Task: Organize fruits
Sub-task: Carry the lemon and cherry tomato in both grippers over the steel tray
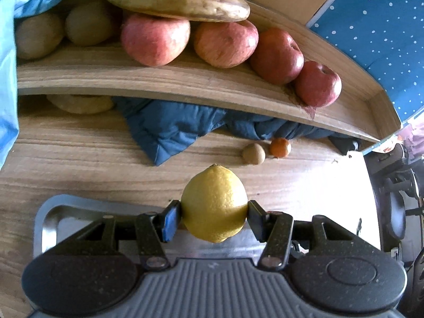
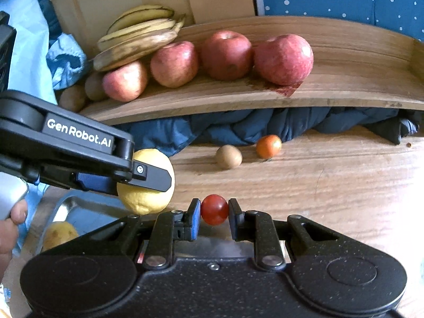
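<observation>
My left gripper [image 1: 214, 213] is shut on a yellow lemon [image 1: 214, 202], held above the metal tray [image 1: 50, 212]; the same lemon [image 2: 156, 164] and left gripper [image 2: 148, 179] show at the left of the right wrist view. My right gripper [image 2: 214, 212] is shut on a small red tomato [image 2: 214, 209]. On the raised wooden shelf [image 1: 185, 79] sit several red apples [image 1: 156, 38], bananas [image 1: 175, 0] and kiwis [image 1: 87, 25]. A kiwi [image 2: 228, 156] and a small orange fruit [image 2: 268, 146] lie on the table under the shelf's edge.
A dark blue quilted cloth [image 1: 169, 127] is bunched under the shelf. Light blue fabric [image 1: 8, 79] hangs at the left. The metal tray [image 2: 76, 206] holds a yellowish fruit [image 2: 59, 234]. A hand [image 2: 10, 228] grips the left gripper's handle. A dotted blue surface [image 1: 376, 23] lies behind.
</observation>
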The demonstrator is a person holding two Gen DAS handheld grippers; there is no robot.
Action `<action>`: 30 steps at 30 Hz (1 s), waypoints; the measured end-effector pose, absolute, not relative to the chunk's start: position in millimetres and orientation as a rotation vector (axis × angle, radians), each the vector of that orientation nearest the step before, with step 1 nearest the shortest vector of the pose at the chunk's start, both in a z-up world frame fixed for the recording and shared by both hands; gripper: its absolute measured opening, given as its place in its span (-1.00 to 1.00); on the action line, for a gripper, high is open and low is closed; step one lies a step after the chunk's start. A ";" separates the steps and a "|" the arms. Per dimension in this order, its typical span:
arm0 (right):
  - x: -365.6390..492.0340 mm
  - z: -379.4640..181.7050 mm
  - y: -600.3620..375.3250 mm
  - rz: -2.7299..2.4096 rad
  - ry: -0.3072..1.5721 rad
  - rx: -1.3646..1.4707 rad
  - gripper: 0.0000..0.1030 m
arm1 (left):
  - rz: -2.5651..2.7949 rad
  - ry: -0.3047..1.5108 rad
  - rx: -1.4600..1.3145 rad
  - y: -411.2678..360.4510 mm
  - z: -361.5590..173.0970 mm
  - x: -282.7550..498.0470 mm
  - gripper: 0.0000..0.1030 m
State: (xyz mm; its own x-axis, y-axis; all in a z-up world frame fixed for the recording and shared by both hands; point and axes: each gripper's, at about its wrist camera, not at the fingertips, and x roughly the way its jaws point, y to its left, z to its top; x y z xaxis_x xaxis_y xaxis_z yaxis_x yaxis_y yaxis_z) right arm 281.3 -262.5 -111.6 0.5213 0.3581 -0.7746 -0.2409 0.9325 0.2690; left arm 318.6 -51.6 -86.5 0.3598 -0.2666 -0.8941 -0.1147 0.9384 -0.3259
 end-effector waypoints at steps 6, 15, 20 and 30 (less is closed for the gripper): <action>264.9 -110.4 -249.3 0.349 0.963 0.132 -0.55 | -0.115 1.226 -0.352 -38.9 -85.9 306.1 0.13; 252.5 -115.4 -232.9 0.340 0.981 0.125 -0.55 | -0.123 1.257 -0.338 -27.2 -90.4 294.2 0.13; 247.7 -117.9 -226.6 0.335 0.989 0.121 -0.55 | -0.121 1.266 -0.331 -22.5 -90.9 290.9 0.13; 245.5 -120.6 -218.7 0.325 1.015 0.112 -0.54 | -0.111 1.286 -0.325 -15.2 -95.0 286.9 0.13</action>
